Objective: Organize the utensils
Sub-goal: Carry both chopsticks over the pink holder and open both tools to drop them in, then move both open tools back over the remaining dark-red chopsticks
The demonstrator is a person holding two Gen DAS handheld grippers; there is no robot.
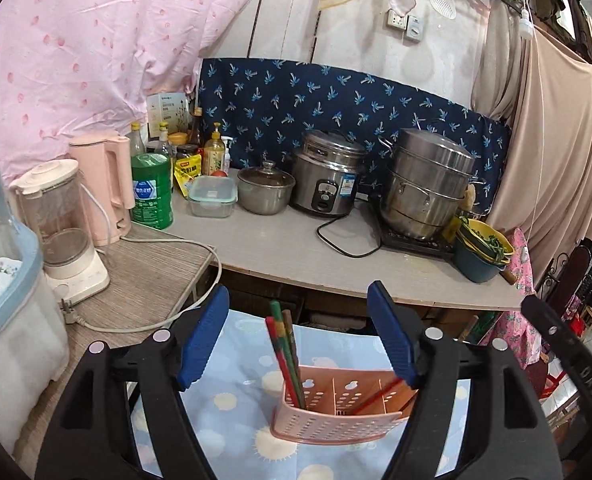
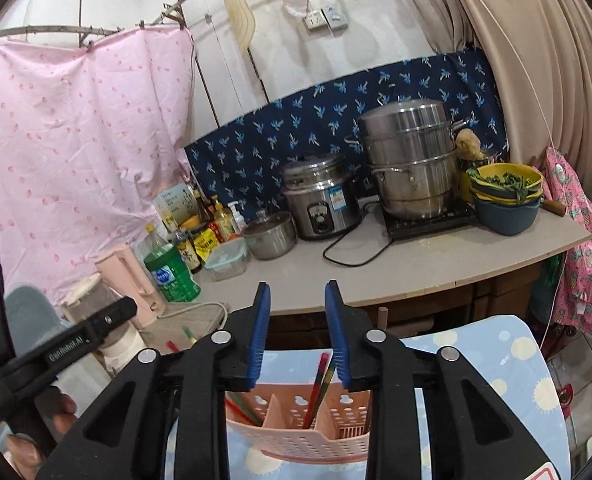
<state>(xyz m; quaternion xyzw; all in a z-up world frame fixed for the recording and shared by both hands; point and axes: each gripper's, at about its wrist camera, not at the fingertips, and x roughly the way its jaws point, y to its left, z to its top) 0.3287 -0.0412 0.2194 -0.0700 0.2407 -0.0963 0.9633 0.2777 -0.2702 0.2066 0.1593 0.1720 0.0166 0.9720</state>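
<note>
A pink perforated utensil holder [image 1: 335, 416] with several compartments stands on a light blue patterned cloth [image 1: 232, 408]. Chopsticks [image 1: 286, 352] in red, green and brown stand upright in its left compartment, and a red chopstick [image 1: 379, 394] leans in a right compartment. My left gripper [image 1: 297, 340] is open and empty just above the holder. In the right wrist view the holder [image 2: 296, 436] sits below my right gripper [image 2: 297, 336], which is open and empty; a red and a striped chopstick [image 2: 317, 384] stand in a middle compartment. Two more chopstick ends [image 2: 182, 340] lie left, partly hidden.
A kitchen counter [image 1: 296, 248] holds a rice cooker [image 1: 329, 176], a steel steamer pot [image 1: 427, 184], a lidded pot [image 1: 266, 190], bottles, a green canister [image 1: 152, 192], a kettle and a blender [image 1: 62, 232]. Stacked bowls [image 1: 481, 250] sit at its right end. A dish bin [image 1: 4, 280] stands left.
</note>
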